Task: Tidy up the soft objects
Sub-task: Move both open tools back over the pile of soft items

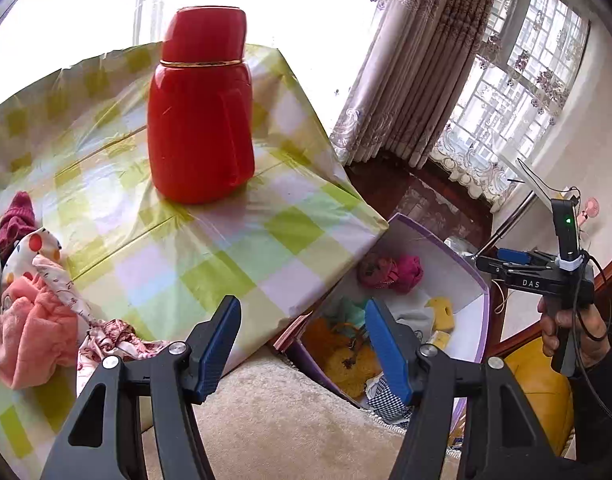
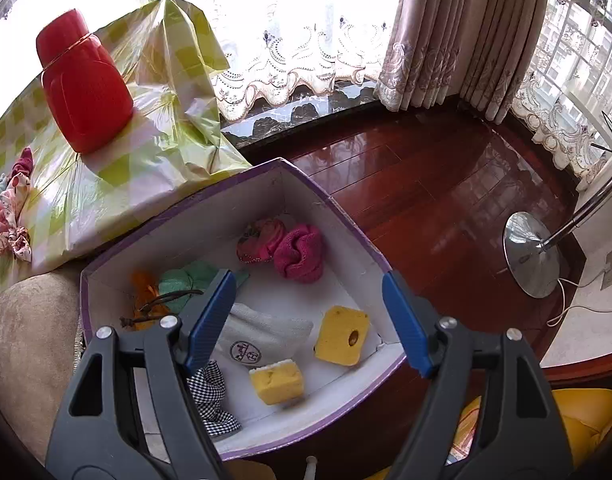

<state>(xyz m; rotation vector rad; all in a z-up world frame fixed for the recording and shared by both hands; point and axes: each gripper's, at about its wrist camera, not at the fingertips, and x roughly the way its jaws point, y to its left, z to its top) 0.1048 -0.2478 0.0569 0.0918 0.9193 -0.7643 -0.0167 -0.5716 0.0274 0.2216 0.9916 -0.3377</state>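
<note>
A purple-rimmed white box (image 2: 346,216) stands on the floor beside the table; it also shows in the left wrist view (image 1: 476,276). In it lie a pink knitted item (image 2: 300,252), two yellow sponges (image 2: 342,336), a white pouch (image 2: 266,338), a checked cloth (image 2: 214,392) and green and orange cloths. A pile of soft clothes (image 1: 34,304) lies at the table's left edge. My right gripper (image 2: 310,320) is open and empty above the box. My left gripper (image 1: 302,344) is open and empty over the table's near corner. The right gripper (image 1: 538,272) shows in the left wrist view.
A red thermos (image 1: 202,108) stands on the table with the green checked cloth (image 1: 226,240). A beige cushion (image 1: 266,420) lies below. A lamp base (image 2: 532,254) stands on the dark wood floor by the curtains (image 2: 466,32). A yellow seat (image 2: 590,416) is at lower right.
</note>
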